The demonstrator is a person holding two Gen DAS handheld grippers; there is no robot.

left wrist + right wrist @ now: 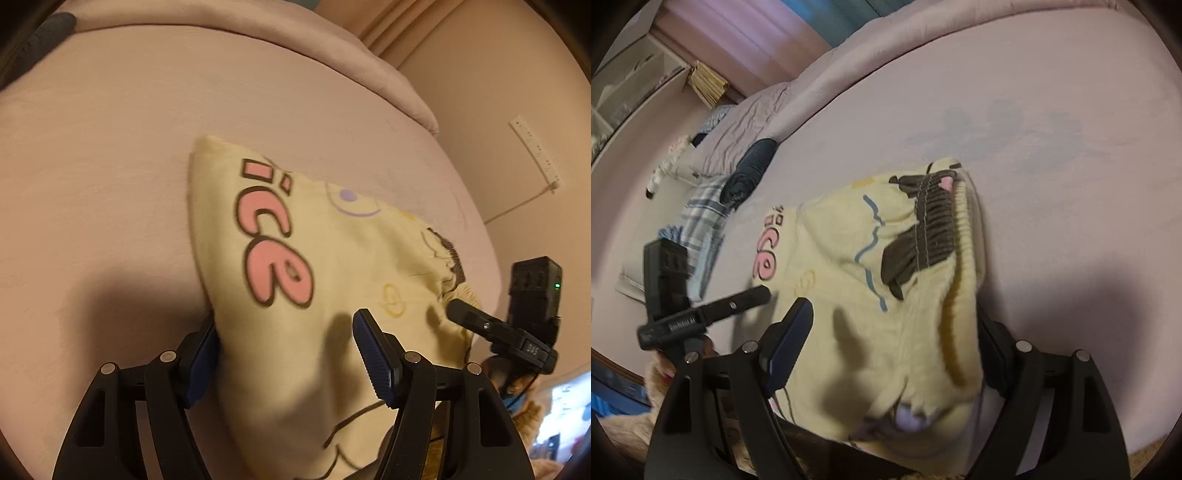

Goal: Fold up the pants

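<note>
Pale yellow pants (325,266) with pink "nice" lettering lie folded in a compact bundle on the pink bed (110,166). My left gripper (288,354) is open, its jaws set wide on either side of the bundle's near left corner, one blue pad (373,358) over the cloth. In the right wrist view the pants (886,295) show a brown ribbed waistband (923,236). My right gripper (894,339) is open, its jaws straddling the near waistband end; the right finger is mostly hidden by cloth. Each gripper shows in the other's view, my right gripper (465,314) and my left gripper (753,295).
A pink duvet (332,66) is piled along the bed's far edge. A dark rolled garment (750,170) and plaid clothes (701,218) lie at the bed's left side. A white power strip (535,151) hangs on the wall. Shelves (635,81) stand beyond.
</note>
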